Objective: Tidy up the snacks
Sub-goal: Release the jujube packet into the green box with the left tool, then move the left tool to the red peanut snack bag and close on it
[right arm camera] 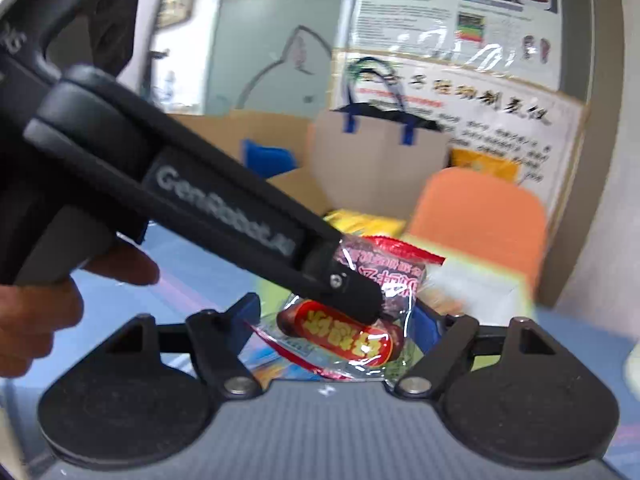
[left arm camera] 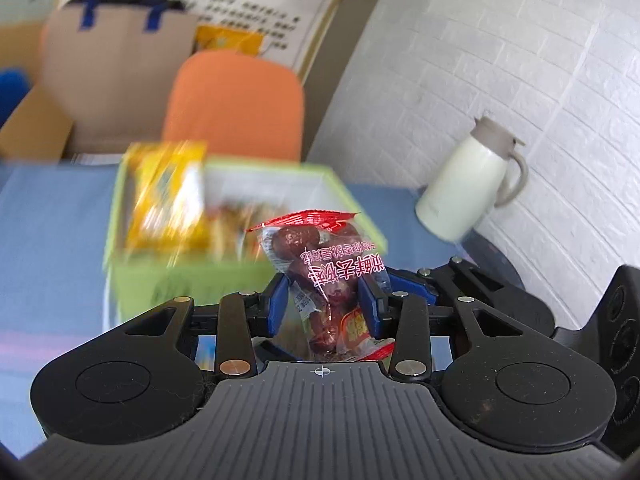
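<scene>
Left claw [left arm camera: 324, 300] clamps a date packet [left arm camera: 324, 276]; right claw [right arm camera: 336, 324] gapes; box [left arm camera: 168, 280] partly filled, packet still out.

The box [left arm camera: 224, 276] sits on the table [left arm camera: 52, 248] — a jug [left arm camera: 468, 184] to its right, a chair [left arm camera: 236, 108] seemingly behind.

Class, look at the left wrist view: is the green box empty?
No: the green box already holds a yellow packet standing in it.

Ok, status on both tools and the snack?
Left tool shut on date packet. Right tool open, around the packet's lower end. Green box just ahead, yellow packs inside. Path unobstructed.
</scene>
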`<control>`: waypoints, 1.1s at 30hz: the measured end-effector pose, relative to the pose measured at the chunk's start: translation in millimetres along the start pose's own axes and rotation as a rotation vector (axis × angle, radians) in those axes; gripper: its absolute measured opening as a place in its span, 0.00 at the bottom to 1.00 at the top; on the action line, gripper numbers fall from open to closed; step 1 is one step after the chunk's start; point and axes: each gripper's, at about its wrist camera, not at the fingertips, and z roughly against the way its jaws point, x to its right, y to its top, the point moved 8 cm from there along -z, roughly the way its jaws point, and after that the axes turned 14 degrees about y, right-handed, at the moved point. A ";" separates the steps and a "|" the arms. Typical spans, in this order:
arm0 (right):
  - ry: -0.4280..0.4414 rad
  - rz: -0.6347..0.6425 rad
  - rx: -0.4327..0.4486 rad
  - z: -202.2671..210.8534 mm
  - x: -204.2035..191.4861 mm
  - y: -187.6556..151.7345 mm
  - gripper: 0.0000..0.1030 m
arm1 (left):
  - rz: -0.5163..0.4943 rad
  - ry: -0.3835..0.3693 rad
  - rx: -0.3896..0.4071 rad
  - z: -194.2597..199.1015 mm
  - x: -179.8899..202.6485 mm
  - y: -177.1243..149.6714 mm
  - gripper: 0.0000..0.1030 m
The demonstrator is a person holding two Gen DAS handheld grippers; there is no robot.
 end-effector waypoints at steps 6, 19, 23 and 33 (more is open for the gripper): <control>-0.027 -0.062 -0.073 -43.0 94.5 5.5 0.79 | -0.088 0.038 -0.030 -88.9 35.7 64.1 0.21; -0.059 -0.147 0.050 23.9 112.3 -23.1 0.90 | -0.026 0.017 0.030 -85.4 27.1 56.8 0.60; -0.022 -0.149 0.059 51.1 79.2 -39.2 0.90 | -0.038 -0.013 0.047 -38.8 31.0 26.0 0.65; 0.135 -0.310 -0.033 56.6 -29.6 -126.6 0.90 | 0.073 0.071 -0.109 17.6 -4.7 -132.4 0.68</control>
